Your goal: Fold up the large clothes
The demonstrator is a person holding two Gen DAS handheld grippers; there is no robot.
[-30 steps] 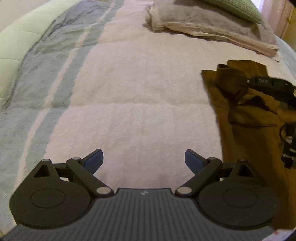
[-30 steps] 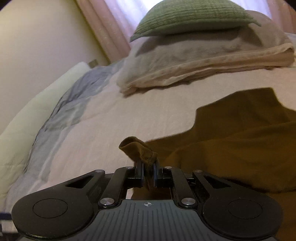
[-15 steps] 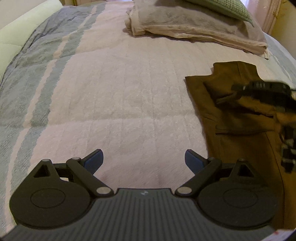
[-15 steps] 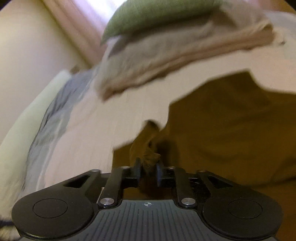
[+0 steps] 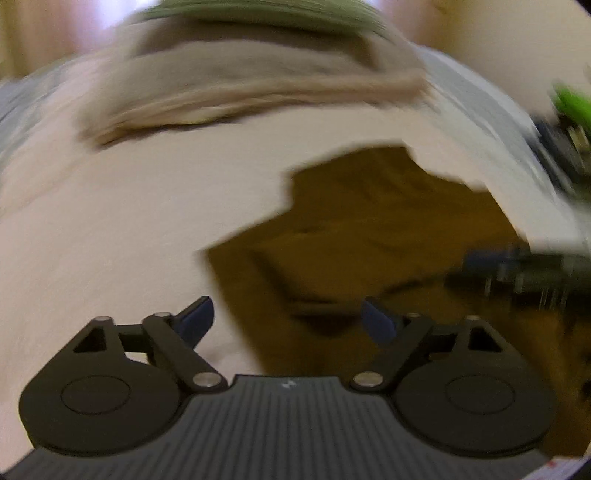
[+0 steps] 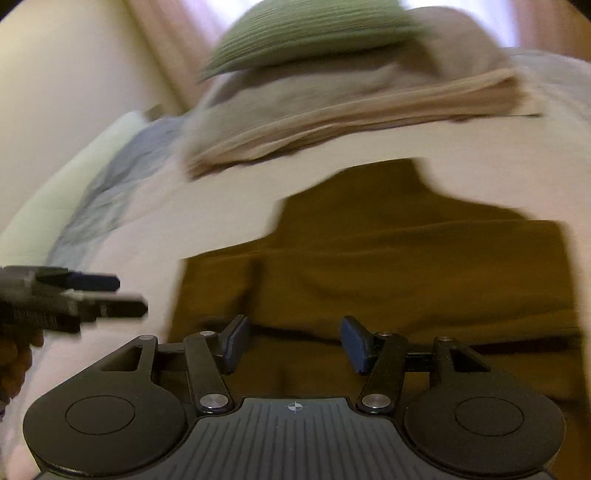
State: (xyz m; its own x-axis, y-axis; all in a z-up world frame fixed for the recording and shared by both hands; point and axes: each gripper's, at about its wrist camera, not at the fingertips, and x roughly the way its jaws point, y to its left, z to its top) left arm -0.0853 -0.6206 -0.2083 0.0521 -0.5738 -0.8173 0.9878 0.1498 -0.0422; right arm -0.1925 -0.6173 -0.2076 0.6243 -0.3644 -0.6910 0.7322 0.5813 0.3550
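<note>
Bare bedspread (image 6: 192, 221) left of garment (image 6: 388, 266); stacked pillows (image 6: 332, 92) beyond.

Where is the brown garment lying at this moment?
The brown garment lies flat on the pale bed cover, right of centre in both views, just below the stacked beige bedding under the green pillow.

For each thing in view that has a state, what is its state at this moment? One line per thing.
brown garment: lying on the bed, partly folded, a layer doubled over, held by no gripper.
right gripper: open, jaws just opening, nothing pressed between them.
left gripper: open, jaws just narrowing slightly, empty, above the garment's edge.
green pillow: resting on the folded blankets.
bed cover: spread flat.
</note>
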